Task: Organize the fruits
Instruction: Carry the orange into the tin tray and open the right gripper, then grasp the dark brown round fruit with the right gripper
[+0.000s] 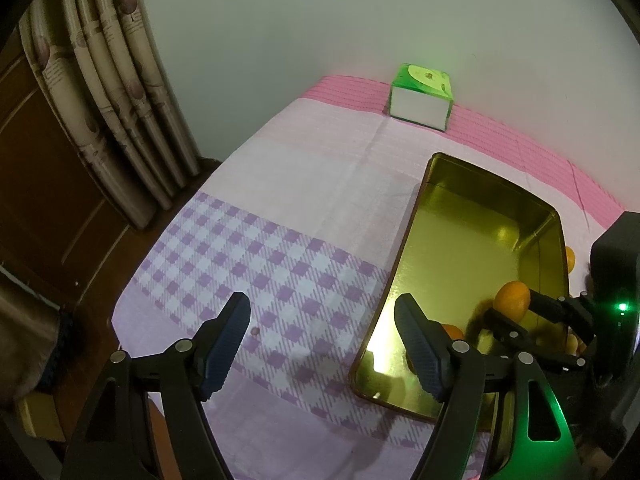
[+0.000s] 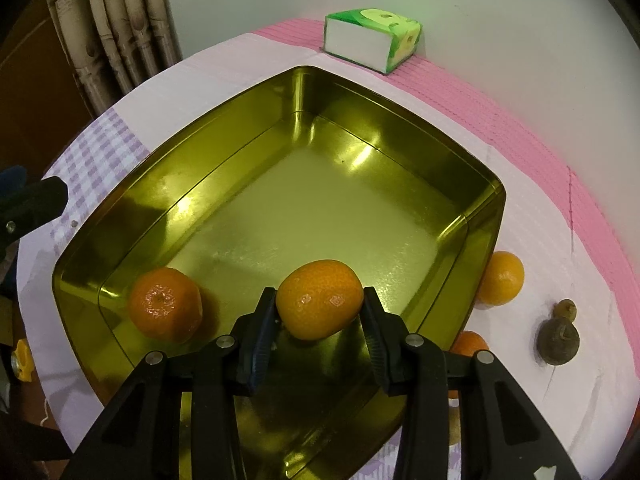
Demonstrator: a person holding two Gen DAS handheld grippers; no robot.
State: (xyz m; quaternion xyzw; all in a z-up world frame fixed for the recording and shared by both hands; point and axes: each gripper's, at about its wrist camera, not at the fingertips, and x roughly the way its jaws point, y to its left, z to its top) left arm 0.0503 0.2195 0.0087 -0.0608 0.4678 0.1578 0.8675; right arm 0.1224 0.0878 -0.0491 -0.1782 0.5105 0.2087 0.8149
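An orange [image 2: 320, 299] is clamped in the right hand-held gripper [image 2: 320, 316] just above the gold tin [image 2: 280, 92], beside one already inside; release seems due next. The left hand-held gripper [image 1: 322, 344] is held open and empty beside the tin.

Green-and-white tissue pack [image 2: 372, 38] at the table's far edge, against the white wall [image 1: 360, 12], sitting on the pink stripe of the tablecloth [image 1: 280, 208]. Patterned beige curtain [image 1: 108, 92] hangs off the far left corner.
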